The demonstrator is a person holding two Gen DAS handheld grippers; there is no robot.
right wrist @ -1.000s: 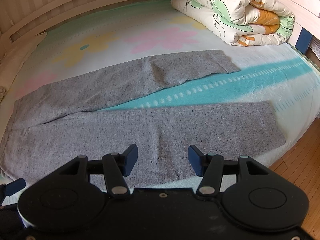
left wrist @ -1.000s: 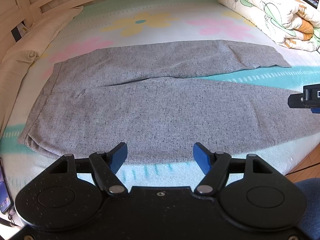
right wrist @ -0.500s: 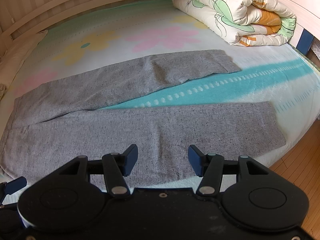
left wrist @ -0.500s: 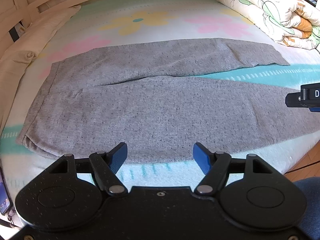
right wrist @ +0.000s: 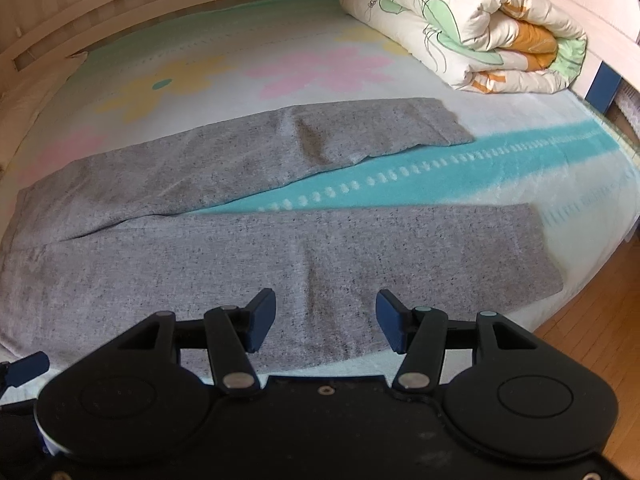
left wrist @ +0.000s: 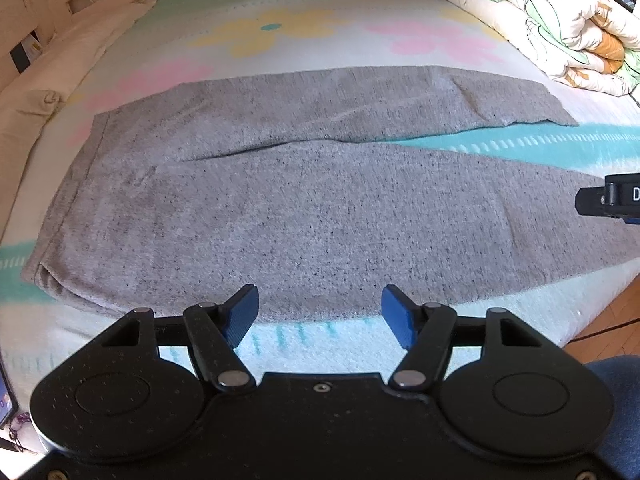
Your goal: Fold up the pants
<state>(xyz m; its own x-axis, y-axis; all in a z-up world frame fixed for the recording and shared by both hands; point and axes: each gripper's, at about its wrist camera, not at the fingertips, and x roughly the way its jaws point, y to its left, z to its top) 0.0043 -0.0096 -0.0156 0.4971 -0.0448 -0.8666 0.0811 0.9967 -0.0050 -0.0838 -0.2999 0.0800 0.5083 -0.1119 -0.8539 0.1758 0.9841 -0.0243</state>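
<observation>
the soft grey speckled knit pants (left wrist: 304, 200) lie flat, unfolded, on the flower-patterned bed (left wrist: 280, 20), legs splayed; limp and light, probably best pinched at the near leg's edge. left tongs (left wrist: 318, 312) and right tongs (right wrist: 326, 318) hover released, empty. only the right view shows both cuffs; the left shows the waistband

Floral bed sheet (right wrist: 320, 60), rolled quilt (right wrist: 480, 32), seemingly wooden floor (right wrist: 592, 320).

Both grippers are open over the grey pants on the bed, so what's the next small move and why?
Probably lower both open grippers, left and right, to the near edge of the speckled grey knit pants; the legs lie flat, spread apart, unfolded and ungripped.
</observation>
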